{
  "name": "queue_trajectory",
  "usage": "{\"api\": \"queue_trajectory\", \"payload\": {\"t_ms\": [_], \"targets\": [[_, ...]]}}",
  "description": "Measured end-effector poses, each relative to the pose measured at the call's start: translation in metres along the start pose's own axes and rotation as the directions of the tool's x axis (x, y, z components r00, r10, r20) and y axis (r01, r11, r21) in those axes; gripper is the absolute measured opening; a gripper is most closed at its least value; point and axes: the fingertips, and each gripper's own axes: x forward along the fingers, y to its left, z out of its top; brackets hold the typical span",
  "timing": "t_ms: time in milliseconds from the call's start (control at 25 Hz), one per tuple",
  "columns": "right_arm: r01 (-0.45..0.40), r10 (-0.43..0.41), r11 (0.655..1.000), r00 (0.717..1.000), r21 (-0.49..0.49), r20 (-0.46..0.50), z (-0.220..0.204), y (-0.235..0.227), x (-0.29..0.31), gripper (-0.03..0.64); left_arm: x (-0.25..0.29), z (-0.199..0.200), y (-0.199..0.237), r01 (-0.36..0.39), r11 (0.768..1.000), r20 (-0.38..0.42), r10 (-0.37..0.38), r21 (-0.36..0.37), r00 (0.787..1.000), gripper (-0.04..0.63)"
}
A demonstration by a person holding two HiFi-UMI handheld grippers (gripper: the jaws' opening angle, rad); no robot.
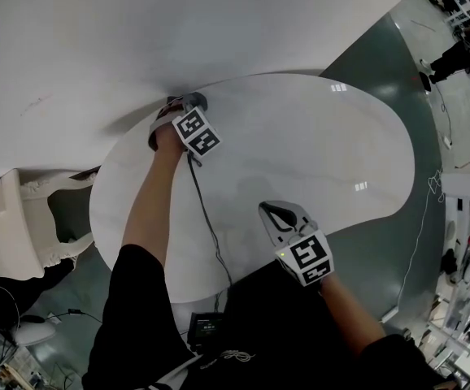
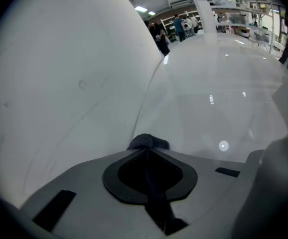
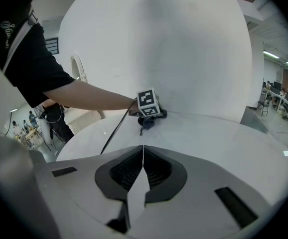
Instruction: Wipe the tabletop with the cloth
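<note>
Cloth (image 2: 148,141) sits pinched in our left gripper (image 1: 189,106) at the far edge of the table (image 1: 324,153) beside the white wall (image 1: 137,39), so we judge the wipe must run back toward us, where our right gripper (image 1: 277,214) hangs closed on nothing.

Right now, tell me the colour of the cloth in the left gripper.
The cloth is dark, near black; clearest in the left gripper view.
</note>
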Motion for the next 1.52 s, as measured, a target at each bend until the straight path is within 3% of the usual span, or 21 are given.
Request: {"api": "queue_trajectory", "payload": {"t_ms": [200, 440, 1200, 1520], "targets": [[0.006, -0.006, 1.0, 1.0, 0.018, 0.008, 0.003, -0.006, 0.005, 0.009, -0.004, 0.025, -0.022, 0.041, 0.999, 0.037, -0.041, 0.015, 0.998, 0.026], [0.012, -0.013, 0.999, 1.0, 0.048, 0.028, 0.003, -0.008, 0.009, 0.009, -0.017, 0.044, -0.056, 0.055, 0.994, 0.063, -0.062, 0.095, 0.996, 0.026], [-0.02, 0.01, 0.994, 0.996, 0.107, 0.091, -0.026, -0.035, -0.029, 0.009, -0.07, 0.073, -0.176, 0.123, 0.969, 0.035, -0.133, 0.215, 0.99, 0.026], [-0.029, 0.016, 0.993, 0.994, 0.112, 0.111, -0.046, -0.044, -0.054, 0.009, -0.094, 0.085, -0.229, 0.132, 0.964, 0.028, -0.143, 0.232, 0.989, 0.026]]}}
